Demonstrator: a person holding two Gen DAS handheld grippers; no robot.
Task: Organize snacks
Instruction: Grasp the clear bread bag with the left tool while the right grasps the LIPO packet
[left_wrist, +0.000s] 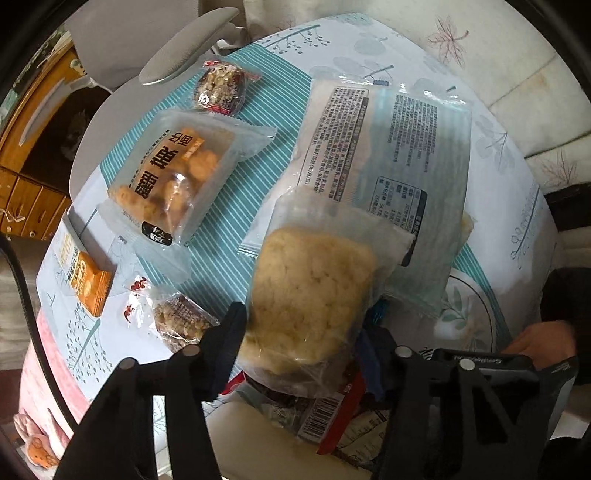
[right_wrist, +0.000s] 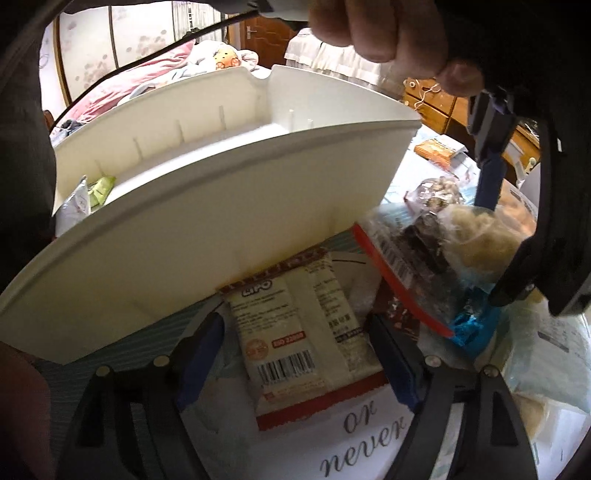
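From the left wrist camera, the left gripper (left_wrist: 301, 345) has its two black fingers pressed on a clear bag with a pale puffed rice cake (left_wrist: 310, 295) inside. The bag is held up above the table (left_wrist: 517, 206), which has a blue and white cloth with leaves on it. Under the bag is a pack with a red edge and a barcode (left_wrist: 325, 417). Farther back lie two big flat packets with lots of small print (left_wrist: 388, 155), side by side. To the left there is a bag of golden fried bits (left_wrist: 177, 177), a small dark nut bar (left_wrist: 219, 88) behind it, another little nut bar (left_wrist: 181, 321) near the fingers, and an orange box (left_wrist: 88, 284).

From the right wrist camera, the right gripper (right_wrist: 295, 354) is wide open (nothing is pinched). Between its blue-tipped fingers lies a cream packet with a barcode and a red edge (right_wrist: 306, 339), flat on the table. Just behind it stands a white plastic bin (right_wrist: 207, 206), with a green packet (right_wrist: 101, 188) in one corner. To the right, the other gripper holds the rice cake bag close by.
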